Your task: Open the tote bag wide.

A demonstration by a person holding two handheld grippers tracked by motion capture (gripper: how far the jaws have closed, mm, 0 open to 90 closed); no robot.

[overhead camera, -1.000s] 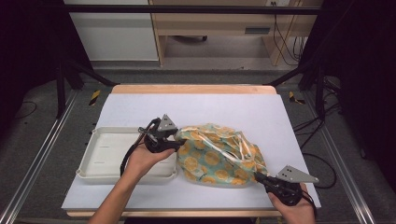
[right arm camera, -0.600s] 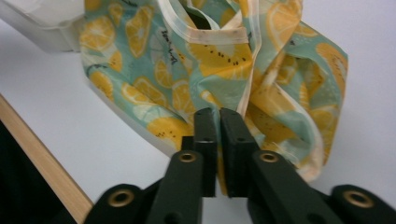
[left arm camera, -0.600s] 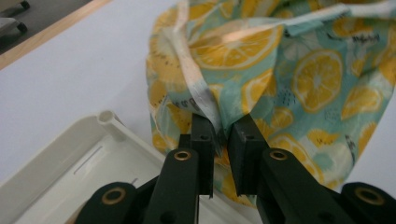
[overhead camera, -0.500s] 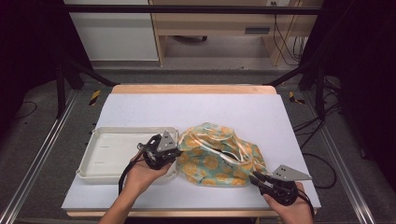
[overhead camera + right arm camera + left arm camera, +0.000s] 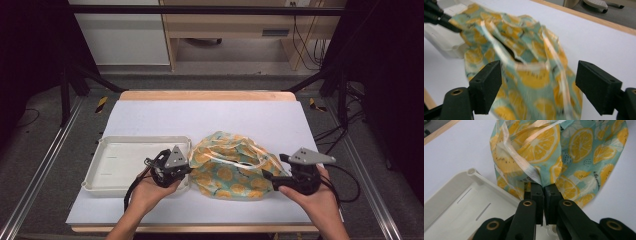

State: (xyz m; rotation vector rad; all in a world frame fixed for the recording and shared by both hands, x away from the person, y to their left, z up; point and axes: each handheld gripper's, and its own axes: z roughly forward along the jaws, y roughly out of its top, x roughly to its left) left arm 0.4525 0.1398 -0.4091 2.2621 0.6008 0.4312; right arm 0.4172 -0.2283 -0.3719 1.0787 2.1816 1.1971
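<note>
Lemon-print bag (image 5: 230, 167) lies crumpled mid-table, just beside white tray (image 5: 117, 162). Its left edge is pinched by left gripper (image 5: 187, 169); right gripper (image 5: 267, 179), jaws just opened, stands released at right edge. Bare table (image 5: 210, 115) beyond.

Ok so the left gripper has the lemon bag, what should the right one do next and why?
Probably bring the right gripper back in and close on the bag's near edge. Its jaws have just been opening and stand wide, pressing on nothing, while the left gripper is shut on the rim beside the tray. A second grip would let both hands spread or lift the bag.
</note>
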